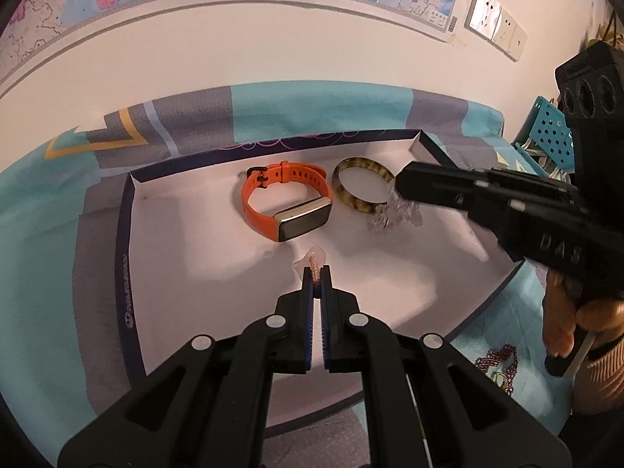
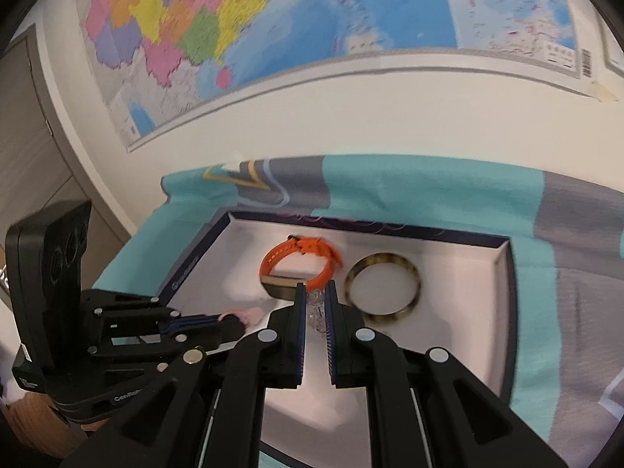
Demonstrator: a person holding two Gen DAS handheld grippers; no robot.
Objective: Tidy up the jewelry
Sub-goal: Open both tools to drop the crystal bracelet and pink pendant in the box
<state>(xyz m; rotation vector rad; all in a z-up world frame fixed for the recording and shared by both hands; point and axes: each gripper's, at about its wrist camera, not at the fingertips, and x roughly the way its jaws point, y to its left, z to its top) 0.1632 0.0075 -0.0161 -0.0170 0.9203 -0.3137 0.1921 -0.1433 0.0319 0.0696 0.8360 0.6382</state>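
A shallow white box [image 1: 163,257] with a dark blue rim lies on a teal and grey cloth. In it lie an orange smart band [image 1: 286,204] and a tortoiseshell bangle [image 1: 362,187]. My left gripper [image 1: 316,275] is shut on a pink beaded bracelet [image 1: 314,259] over the box's middle. My right gripper [image 2: 315,292] is shut on a clear crystal bead bracelet [image 2: 315,310], held just in front of the bangle [image 2: 384,292] and the band [image 2: 300,269]. The crystal bracelet [image 1: 394,214] hangs from the right gripper's tip in the left wrist view.
A dark red bead bracelet [image 1: 499,362] lies on the cloth outside the box at the right. A blue perforated basket [image 1: 550,132] stands at the far right. A map [image 2: 312,19] hangs on the wall behind.
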